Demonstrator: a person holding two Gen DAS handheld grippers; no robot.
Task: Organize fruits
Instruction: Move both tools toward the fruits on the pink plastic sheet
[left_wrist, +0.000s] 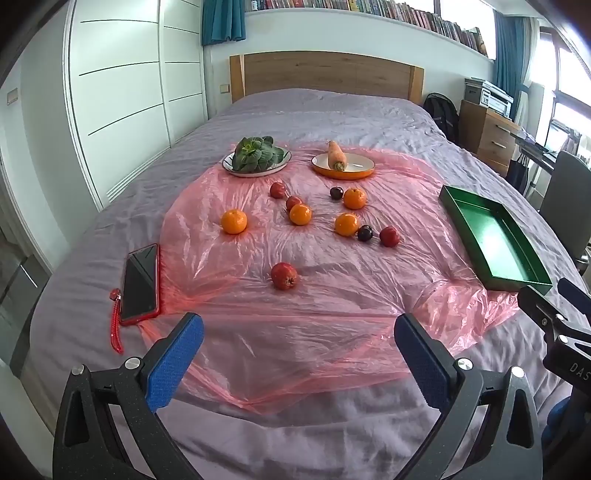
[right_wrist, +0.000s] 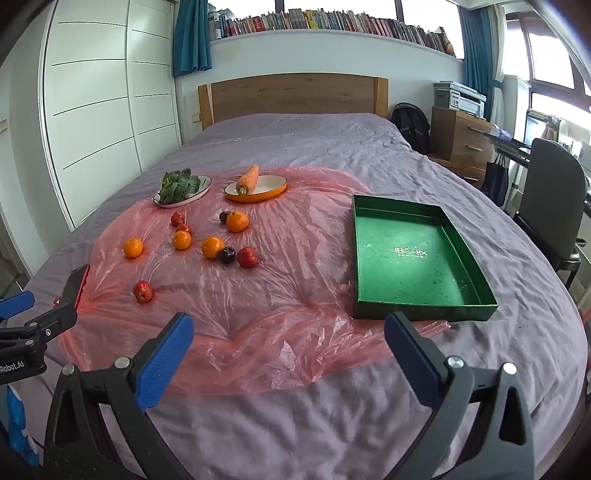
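While both tools, left tool and right tool, hover with jaws spread wide and empty, the fruit lies scattered on the pink sheet. Best start with the nearest red fruit, carrying it to the empty green tray.

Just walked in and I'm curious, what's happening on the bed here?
A person holds the left gripper and the right gripper, both open and empty, over the bed. Oranges, red fruits and dark plums lie loose on the pink plastic sheet. The green tray holds nothing yet.
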